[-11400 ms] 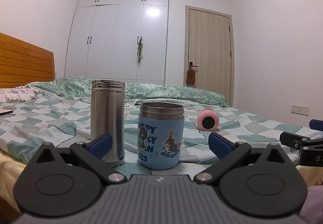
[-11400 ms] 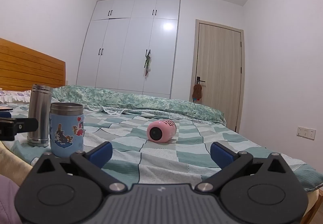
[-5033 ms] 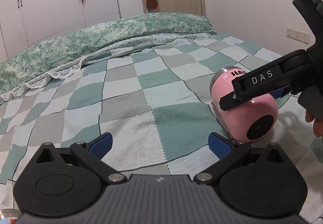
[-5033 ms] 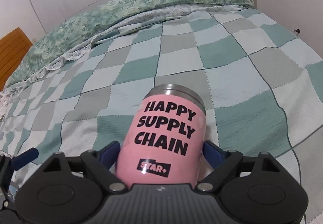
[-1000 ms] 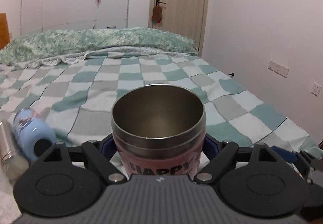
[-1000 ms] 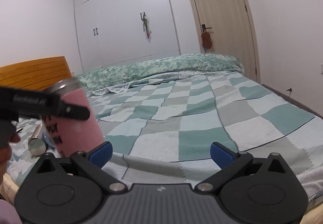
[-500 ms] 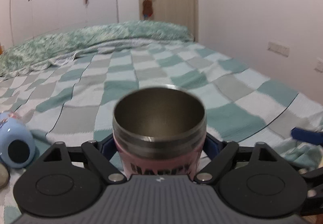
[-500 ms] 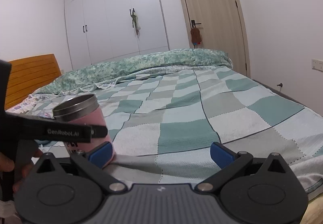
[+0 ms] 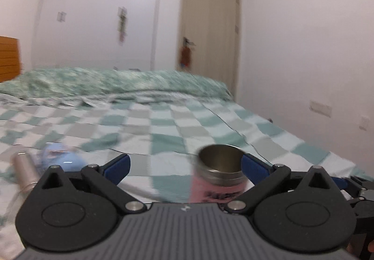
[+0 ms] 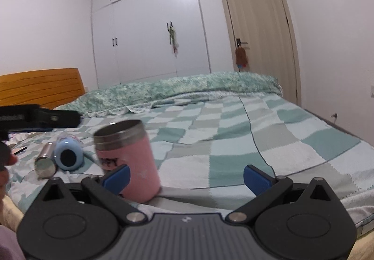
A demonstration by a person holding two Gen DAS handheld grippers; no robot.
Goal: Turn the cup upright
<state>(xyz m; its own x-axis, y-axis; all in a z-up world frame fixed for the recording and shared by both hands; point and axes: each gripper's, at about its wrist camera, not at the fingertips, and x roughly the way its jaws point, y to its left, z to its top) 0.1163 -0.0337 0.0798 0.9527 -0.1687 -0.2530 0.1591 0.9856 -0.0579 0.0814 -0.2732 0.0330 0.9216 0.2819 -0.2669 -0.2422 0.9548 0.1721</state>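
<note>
Home bedroom. Wide bed (image 10: 268,133) covered with a teal, grey and white checkered quilt; a rumpled green floral duvet (image 10: 187,89) bunched along its far side. Orange slatted wooden headboard (image 10: 39,86) at the left. Floor-to-ceiling white built-in wardrobe (image 10: 149,30) with small dark handles fills the back wall, a small ornament hanging off one handle. Beige wooden door (image 10: 259,33) with a lever handle to the right, a brown and red trinket (image 10: 241,56) hanging from it. Plain white walls, a wall socket (image 9: 320,108) low on the right wall in the left wrist view.
</note>
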